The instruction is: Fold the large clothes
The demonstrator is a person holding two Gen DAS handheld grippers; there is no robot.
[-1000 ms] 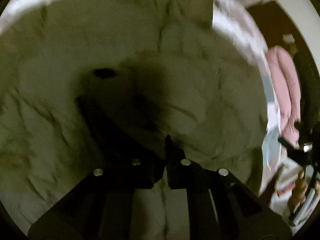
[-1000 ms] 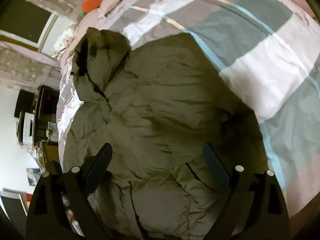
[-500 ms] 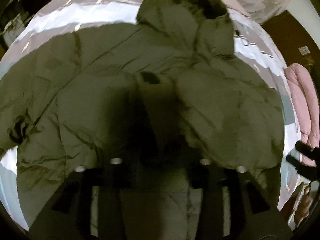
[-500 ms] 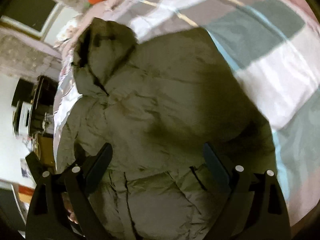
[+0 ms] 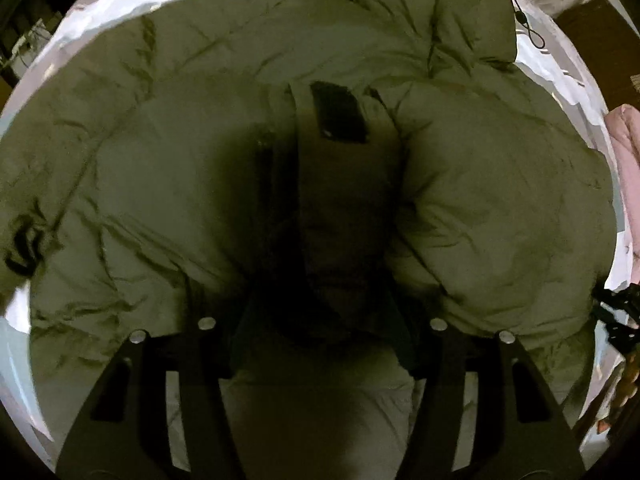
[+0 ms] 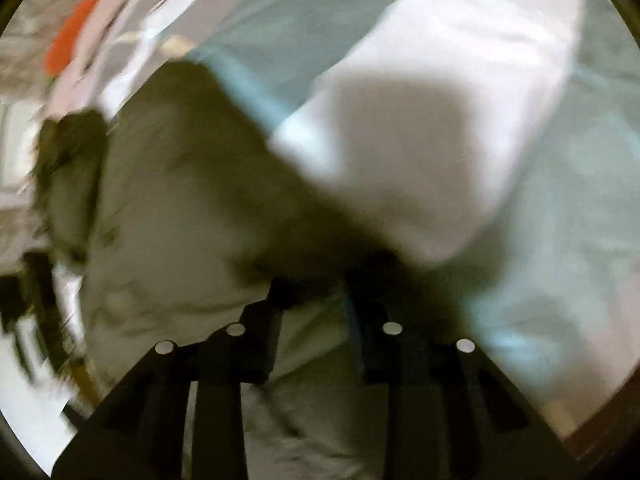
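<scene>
An olive green puffer jacket (image 5: 500,216) lies spread on a bed, hood (image 5: 468,20) at the top. One sleeve (image 5: 344,184) with a black cuff tab lies folded down the jacket's middle. My left gripper (image 5: 324,320) stands over that sleeve with its jaws wide apart, holding nothing. In the blurred right wrist view the jacket (image 6: 180,208) fills the left. My right gripper (image 6: 316,292) is at the jacket's right edge near the hem, its fingers (image 6: 280,292) drawn close together with olive fabric between them.
The bed has a bedspread (image 6: 460,100) of white, grey and teal blocks. An orange thing (image 6: 76,40) lies at the bed's far end. A pink garment (image 5: 624,148) hangs to the right of the bed. Dark furniture (image 5: 24,40) stands at the left.
My left gripper opened, let go of the sleeve and pulled back from the jacket. My right gripper swung right and down to the jacket's edge and went from wide open to nearly closed.
</scene>
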